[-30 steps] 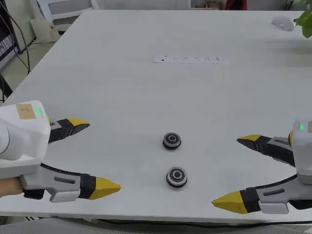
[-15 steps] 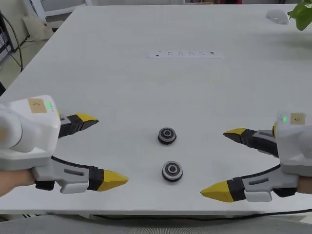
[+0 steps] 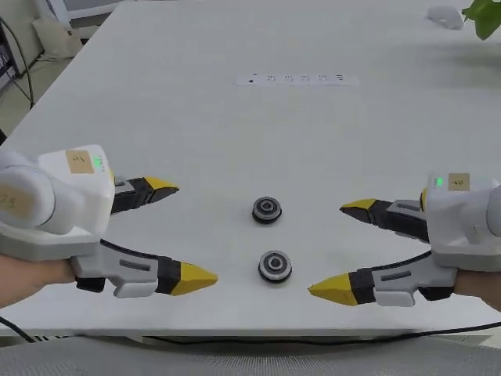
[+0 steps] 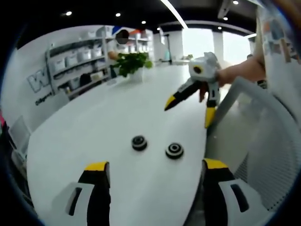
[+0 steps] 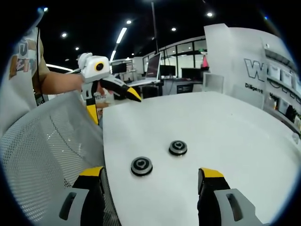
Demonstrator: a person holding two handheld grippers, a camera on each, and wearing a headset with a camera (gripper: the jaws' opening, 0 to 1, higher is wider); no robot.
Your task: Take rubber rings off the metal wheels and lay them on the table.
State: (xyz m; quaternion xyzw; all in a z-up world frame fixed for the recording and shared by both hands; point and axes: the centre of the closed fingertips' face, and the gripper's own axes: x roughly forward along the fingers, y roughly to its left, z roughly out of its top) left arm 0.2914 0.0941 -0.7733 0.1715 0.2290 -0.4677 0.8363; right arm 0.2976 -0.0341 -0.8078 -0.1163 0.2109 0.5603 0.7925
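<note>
The left gripper is hovering over the counter's near edge, jaws spread wide and gripping nothing. At its 3 o'clock, clear of it, the far wheel is lying flat, with the near wheel at that wheel's 6 o'clock. Each is wearing its dark rubber ring. At the wheels' 3 o'clock the right gripper is hovering, jaws likewise spread and empty.

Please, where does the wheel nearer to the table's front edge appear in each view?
Head view: the near wheel, low centre.
Left gripper view: near wheel, the right one of the pair.
Right gripper view: near wheel, the left one of the pair.
Shared landmark: the far wheel beside it.
</note>
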